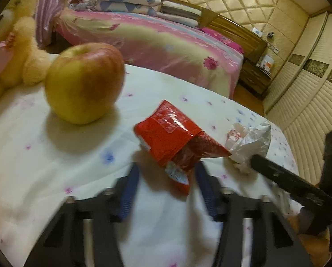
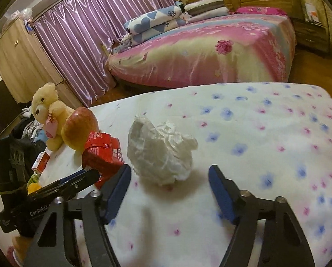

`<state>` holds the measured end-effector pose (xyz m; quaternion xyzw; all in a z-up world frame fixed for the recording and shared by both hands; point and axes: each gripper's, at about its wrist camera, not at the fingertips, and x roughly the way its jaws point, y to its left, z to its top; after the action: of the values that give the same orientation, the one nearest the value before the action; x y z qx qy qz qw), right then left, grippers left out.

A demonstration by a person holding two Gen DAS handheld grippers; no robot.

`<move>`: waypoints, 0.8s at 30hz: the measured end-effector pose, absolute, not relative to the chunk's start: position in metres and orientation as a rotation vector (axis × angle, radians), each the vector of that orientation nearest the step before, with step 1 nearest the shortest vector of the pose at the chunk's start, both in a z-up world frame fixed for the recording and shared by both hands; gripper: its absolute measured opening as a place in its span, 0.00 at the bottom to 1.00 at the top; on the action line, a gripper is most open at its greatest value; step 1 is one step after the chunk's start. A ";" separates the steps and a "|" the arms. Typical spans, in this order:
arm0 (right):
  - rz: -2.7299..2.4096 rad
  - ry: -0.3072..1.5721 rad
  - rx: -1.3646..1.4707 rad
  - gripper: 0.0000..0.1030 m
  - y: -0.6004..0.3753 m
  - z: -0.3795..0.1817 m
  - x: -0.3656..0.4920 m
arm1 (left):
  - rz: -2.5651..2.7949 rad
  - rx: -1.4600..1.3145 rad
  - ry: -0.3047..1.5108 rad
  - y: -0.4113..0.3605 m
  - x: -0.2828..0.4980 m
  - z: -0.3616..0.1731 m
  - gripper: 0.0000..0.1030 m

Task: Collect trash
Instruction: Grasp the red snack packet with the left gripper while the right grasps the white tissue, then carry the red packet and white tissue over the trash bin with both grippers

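Observation:
A torn red snack wrapper (image 1: 172,138) lies on the floral white sheet (image 1: 43,166). Its lower end reaches between the blue pads (image 1: 130,191) of my left gripper (image 1: 167,166), which stand apart from it on both sides, so the gripper is open. A crumpled white plastic bag (image 2: 161,153) sits just ahead of my right gripper (image 2: 170,168), whose open fingers flank it without touching. That bag also shows in the left wrist view as a white bag (image 1: 253,142) beside the wrapper, with a black right finger (image 1: 277,175) next to it. The red wrapper (image 2: 103,153) and the left gripper (image 2: 54,189) appear at the left of the right wrist view.
A large apple (image 1: 85,82) and a cream teddy bear (image 2: 48,113) sit left of the wrapper. A small red and white box (image 2: 41,160) lies near the sheet's left edge. Beyond the far edge stand a pink bed (image 2: 210,51) and purple curtains (image 2: 76,33).

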<state>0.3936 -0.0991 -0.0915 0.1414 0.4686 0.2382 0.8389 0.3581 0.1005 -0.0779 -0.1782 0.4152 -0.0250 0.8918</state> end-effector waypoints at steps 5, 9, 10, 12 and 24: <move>0.538 1.011 0.297 0.32 -0.092 -0.096 0.397 | -0.090 -0.364 0.851 0.099 0.364 -0.081 0.13; 0.530 1.000 0.296 0.29 -0.096 -0.094 0.389 | -0.094 -0.355 0.840 0.099 0.359 -0.082 0.11; 0.521 0.998 0.297 0.29 -0.098 -0.093 0.385 | -0.096 -0.354 0.837 0.098 0.356 -0.082 0.10; 0.514 0.992 0.302 0.29 -0.103 -0.090 0.378 | -0.105 -0.353 0.834 0.095 0.350 -0.082 0.10; 0.422 0.968 0.374 0.29 -0.154 -0.078 0.314 | -0.205 -0.346 0.828 0.060 0.317 -0.077 0.10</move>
<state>0.3135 -0.1538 -0.0784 0.1773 0.4592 0.2003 0.8471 0.3166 0.0605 -0.0772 -0.1671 0.3996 -0.0987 0.8959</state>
